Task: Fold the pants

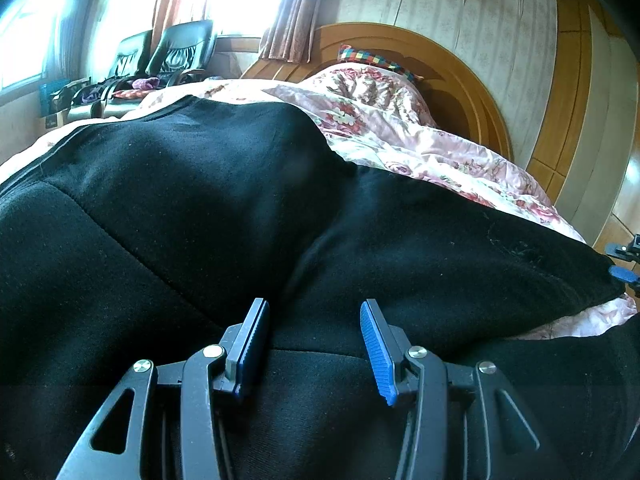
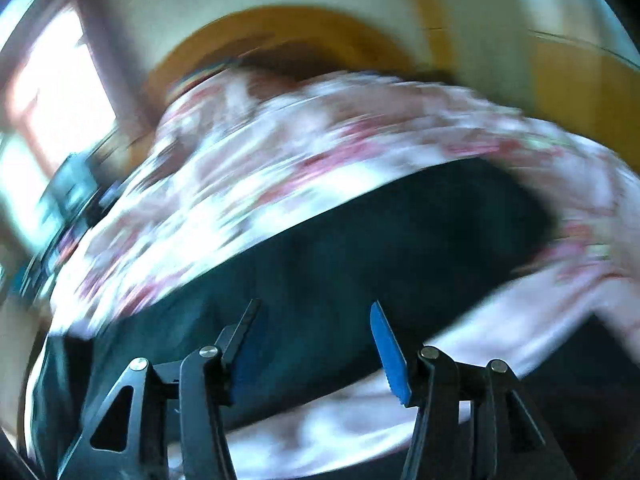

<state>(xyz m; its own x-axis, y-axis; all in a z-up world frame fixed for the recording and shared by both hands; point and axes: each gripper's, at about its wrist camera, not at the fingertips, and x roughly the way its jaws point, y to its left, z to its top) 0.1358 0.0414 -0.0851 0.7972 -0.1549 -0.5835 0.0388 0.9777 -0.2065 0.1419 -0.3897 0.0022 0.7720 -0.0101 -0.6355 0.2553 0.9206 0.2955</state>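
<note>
Pants (image 1: 248, 184), black, lie spread on the bed (image 1: 460, 160) over a floral quilt, filling the centre and lower left of the left wrist view. A seam runs diagonally at the left of that frame, and a raised ridge with a crease crosses the middle; whether this ridge is a completed fold or mere bunching cannot be told. The cloth is not flat and its edges are not squared.

Left gripper (image 1: 314, 344) sits low over the fabric at bottom centre, jaws parted, nothing pinched between them. Right gripper (image 2: 316, 340) likewise shows jaws apart and empty; its view is heavily blurred, with dark fabric ahead and quilt beyond. Its tip also appears at the far right edge of the left view, beside the pants' right end.

Assessment: task stands at an early or middle stage. No neat stacked bundle is visible. Remaining work, by judgement: take hold of an edge, carry it over, flatten, and repeat.
</note>
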